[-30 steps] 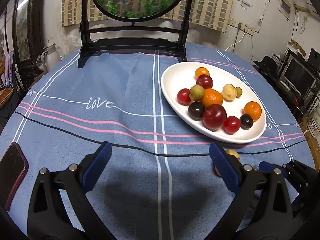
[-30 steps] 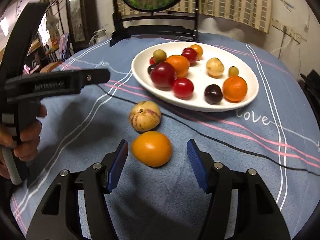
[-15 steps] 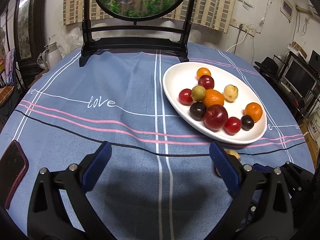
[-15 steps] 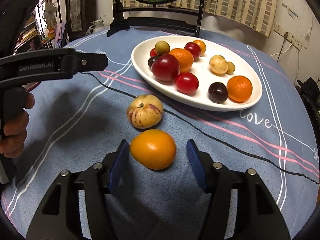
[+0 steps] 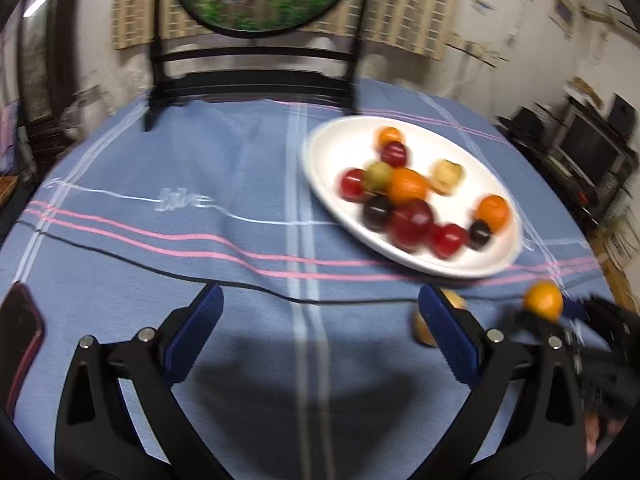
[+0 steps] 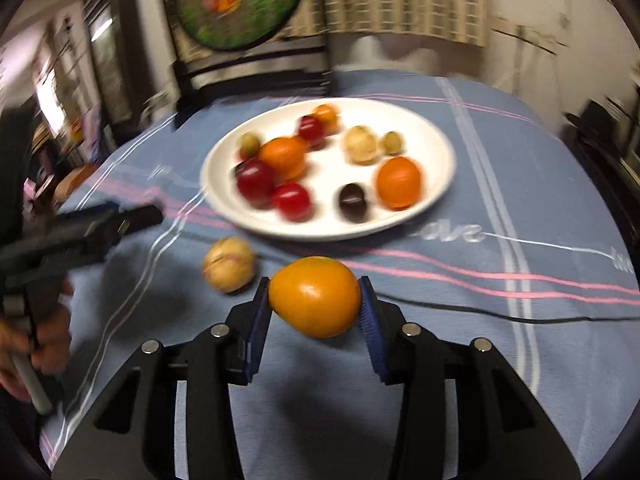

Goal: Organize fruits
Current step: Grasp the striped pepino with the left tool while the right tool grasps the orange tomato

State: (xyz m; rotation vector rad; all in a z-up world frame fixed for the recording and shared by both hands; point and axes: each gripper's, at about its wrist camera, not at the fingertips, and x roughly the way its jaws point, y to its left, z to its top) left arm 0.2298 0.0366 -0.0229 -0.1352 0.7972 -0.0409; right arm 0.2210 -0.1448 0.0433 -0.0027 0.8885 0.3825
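While the left gripper [image 5: 318,332] hangs over bare blue tablecloth [image 5: 160,248] with its blue pads spread wide and nothing between them, the risk sits further right. A striped pale fruit [image 6: 229,265] lies loose on the cloth just in front of the white plate [image 6: 440,148], and a careless sweep toward the plate could knock it rolling. On the plate itself the red, dark and orange fruits [image 6: 280,156] crowd the left half, so a drop there could scatter them; the bare patch in the middle looks safer, I judge. Rightmost, the right gripper [image 6: 316,300] pinches the orange fruit [image 6: 314,296] by its sides, pads partly closed and touching its skin, apparently lifted off the cloth short of the plate. That skin looks smooth and the shape tapers, so too light a squeeze may let it slip, and too hard a one may bruise it.
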